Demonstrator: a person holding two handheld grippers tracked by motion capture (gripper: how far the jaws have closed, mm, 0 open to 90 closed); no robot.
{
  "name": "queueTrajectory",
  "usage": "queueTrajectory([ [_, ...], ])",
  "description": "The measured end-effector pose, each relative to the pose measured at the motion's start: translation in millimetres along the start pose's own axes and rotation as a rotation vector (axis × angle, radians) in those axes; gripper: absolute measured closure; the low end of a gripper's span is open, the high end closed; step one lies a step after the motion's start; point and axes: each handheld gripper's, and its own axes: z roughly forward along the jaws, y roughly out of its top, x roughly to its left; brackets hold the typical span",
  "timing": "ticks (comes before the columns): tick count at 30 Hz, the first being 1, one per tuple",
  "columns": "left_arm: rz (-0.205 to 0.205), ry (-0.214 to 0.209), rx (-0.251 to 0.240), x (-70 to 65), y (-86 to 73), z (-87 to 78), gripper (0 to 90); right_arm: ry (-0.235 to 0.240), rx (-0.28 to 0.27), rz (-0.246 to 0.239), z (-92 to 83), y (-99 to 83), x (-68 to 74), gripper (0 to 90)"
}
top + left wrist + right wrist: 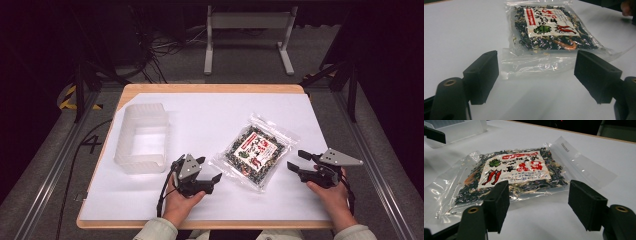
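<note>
A clear plastic bag of dark dried food with a white and red label (pixel 254 151) lies flat on the white table top, right of the middle. My left gripper (pixel 208 170) rests low on the table just left of the bag, jaws wide apart and empty. In the left gripper view the bag (pixel 549 30) lies just beyond the left gripper (pixel 536 72), its clear sealed edge nearest. My right gripper (pixel 296 161) sits right of the bag, open too. The right gripper view has the bag (pixel 514 170) close ahead of the right gripper (pixel 539 202), untouched.
A translucent white plastic tub (pixel 142 138) stands empty at the left of the table (pixel 200 107). The wooden table edge (pixel 210 88) runs along the far side. Beyond it are a metal frame stand (pixel 247 37) and cables on the floor.
</note>
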Motion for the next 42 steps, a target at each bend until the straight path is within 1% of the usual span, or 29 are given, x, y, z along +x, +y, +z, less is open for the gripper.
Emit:
queueTrajectory([
  [3,0.005,0.004,0.007,-0.8,0.2,0.7,20.7,-0.005,0.0,-0.016,2.2,6.6,-0.3,32.6],
  [5,0.003,0.009,0.009,-1.5,0.1,1.0,20.7,-0.007,-0.001,-0.015,2.6,9.4,-0.1,32.4],
  [8,0.018,0.017,0.018,-2.7,0.3,1.5,20.6,-0.028,0.001,-0.02,3.8,15.9,-1.1,32.4],
  [13,0.019,0.018,0.017,-2.4,0.3,1.9,20.0,-0.053,-0.021,0.014,6.7,26.5,-9.0,32.0],
  [15,0.013,0.018,0.019,-2.4,0.2,1.8,19.8,-0.068,-0.007,0.025,9.1,31.5,-14.1,33.1],
  [20,0.021,0.021,0.02,-2.9,0.3,2.5,19.7,-0.059,0.027,0.037,14.7,40.8,-23.8,34.4],
  [21,0.02,0.021,0.02,-3.3,0.3,2.6,19.7,-0.06,0.025,0.034,15.4,43.7,-25.5,34.8],
  [22,0.028,0.022,0.024,-3.2,0.5,2.8,19.7,-0.061,0.024,0.032,15.8,45.6,-26.6,34.9],
  [25,0.035,0.022,0.024,-3.8,0.5,3.1,19.7,-0.067,0.015,0.039,17.5,53.3,-30.3,35.0],
  [26,0.034,0.023,0.025,-4.2,0.5,3.2,19.7,-0.065,0.011,0.046,18.1,55.5,-32.2,35.5],
  [28,0.035,0.024,0.025,-4.3,0.6,3.4,19.7,-0.061,0.015,0.08,18.7,60.4,-37.6,35.9],
  [30,0.037,0.026,0.025,-4.4,0.6,3.4,19.7,-0.059,0.002,0.101,19.4,63.5,-41.2,35.2],
  [33,0.038,0.023,0.027,-4.5,0.6,3.6,19.7,-0.064,0.01,0.116,24.2,66.8,-45.3,32.8],
  [36,0.04,0.023,0.028,-4.4,0.6,3.6,19.6,-0.065,0.023,0.122,28.4,67.6,-47.7,32.3],
  [38,0.035,0.023,0.028,-4.7,0.5,3.8,19.6,-0.056,0.031,0.151,31.1,68.6,-50.2,32.3],
  [39,0.04,0.023,0.029,-4.5,0.7,3.8,19.6,-0.052,0.027,0.164,32.4,69.8,-51.9,32.2],
  [41,0.04,0.024,0.031,-4.8,0.7,3.7,19.5,-0.05,0.021,0.166,33.7,71.6,-53.7,31.6],
  [42,0.038,0.023,0.032,-5.0,0.6,3.7,19.5,-0.062,0.024,0.164,34.9,72.3,-54.7,30.8],
])
